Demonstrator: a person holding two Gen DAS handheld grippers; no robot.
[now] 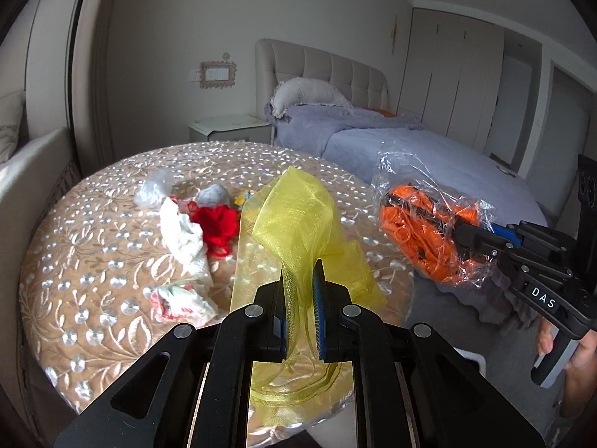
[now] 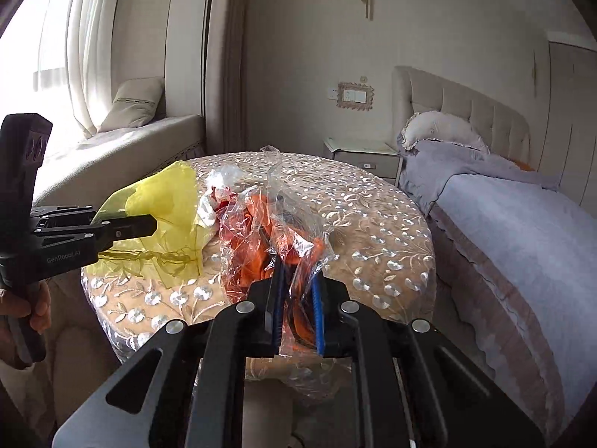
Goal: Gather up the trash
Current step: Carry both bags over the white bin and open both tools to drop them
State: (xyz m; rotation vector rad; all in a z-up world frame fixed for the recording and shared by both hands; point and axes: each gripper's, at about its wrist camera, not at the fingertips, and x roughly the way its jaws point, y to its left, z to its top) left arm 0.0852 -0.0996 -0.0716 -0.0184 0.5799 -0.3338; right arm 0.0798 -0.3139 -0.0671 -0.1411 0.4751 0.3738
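My left gripper (image 1: pixel 301 272) is shut on a sheer yellow ribbon (image 1: pixel 298 216) and holds it above the near edge of the round table (image 1: pixel 93 261); it shows at the left of the right wrist view (image 2: pixel 149 224) with the ribbon (image 2: pixel 164 205). My right gripper (image 2: pixel 296 272) is shut on a clear plastic bag of orange stuff (image 2: pixel 268 231), held up off the table's right side; it also shows in the left wrist view (image 1: pixel 421 224). On the table lie a red scrap (image 1: pixel 218 226), white crumpled paper (image 1: pixel 183 235), a floral scrap (image 1: pixel 179 300) and a clear wrapper (image 1: pixel 153 190).
The table has a beige embroidered cloth. A bed (image 1: pixel 429 156) with lilac bedding stands to the right, a nightstand (image 1: pixel 227 128) behind the table, and a window seat (image 2: pixel 123 145) with a cushion at the left. Wardrobe doors (image 1: pixel 447 74) line the far wall.
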